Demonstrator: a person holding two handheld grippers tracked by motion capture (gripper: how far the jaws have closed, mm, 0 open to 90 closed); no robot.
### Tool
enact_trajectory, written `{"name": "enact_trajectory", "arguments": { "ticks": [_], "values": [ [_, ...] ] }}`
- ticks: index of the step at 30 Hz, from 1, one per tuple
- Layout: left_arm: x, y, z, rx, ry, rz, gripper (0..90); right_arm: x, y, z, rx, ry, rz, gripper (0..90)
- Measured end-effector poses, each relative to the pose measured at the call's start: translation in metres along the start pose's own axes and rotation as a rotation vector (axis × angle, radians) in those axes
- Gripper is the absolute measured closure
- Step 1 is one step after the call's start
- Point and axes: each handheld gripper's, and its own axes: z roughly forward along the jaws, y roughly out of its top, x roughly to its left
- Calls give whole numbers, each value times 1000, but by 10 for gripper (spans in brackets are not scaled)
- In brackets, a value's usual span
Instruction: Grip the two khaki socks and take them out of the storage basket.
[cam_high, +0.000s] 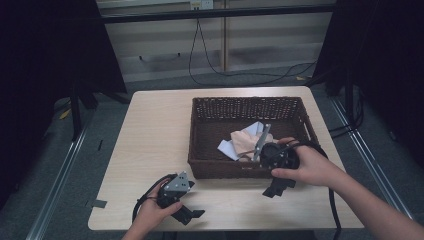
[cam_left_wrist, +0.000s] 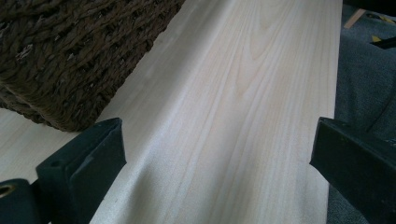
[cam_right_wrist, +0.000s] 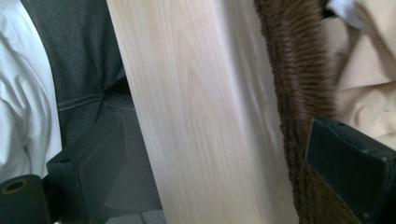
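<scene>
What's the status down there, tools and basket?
Left tool open, empty, near table edge. Right tool open, empty, at wicker basket's front wall. Beige cloth and white cloth inside basket. Nothing blocking.

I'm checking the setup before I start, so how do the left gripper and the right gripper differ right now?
The left gripper rests low on the bare table, away from the basket; the right gripper sits at the basket's near wall.

The left gripper looks along bare tabletop, while the right gripper looks across the table edge and basket rim, with beige cloth inside.

Both are hand-held, with jaws open and holding nothing.
</scene>
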Motion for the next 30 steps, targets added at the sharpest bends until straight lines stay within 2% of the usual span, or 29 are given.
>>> {"name": "enact_trajectory", "arguments": {
  "ticks": [3,9,11,12,15,16,22,23,25,27,30],
  "values": [
    [0,0,0,1,0,0,26,-9,4,-9,-1,15,15,53],
    [0,0,0,1,-3,1,26,-30,11,-24,-3,-10,56,52],
    [1,0,-1,-1,-1,5,26,-41,14,-30,-15,-21,79,51],
    [1,0,-1,-4,1,5,26,-41,14,-30,-15,-21,79,51],
    [1,-1,0,-11,-2,-1,26,-56,17,-33,-17,-32,123,51],
    [1,-1,-1,-6,0,0,26,-56,17,-33,-17,-32,123,51],
    [1,-1,0,-10,-3,4,26,-81,25,-26,10,-49,179,51],
    [1,-1,0,-9,-3,5,26,-88,28,-21,14,-53,205,49],
    [1,-1,-1,-14,-4,3,26,-95,30,-14,28,-73,219,49],
    [1,-1,-1,-14,-4,4,26,-99,31,-11,34,-78,229,45],
    [2,-1,-2,-12,-3,7,25,-108,33,-1,39,-100,276,42]
  ]
}}
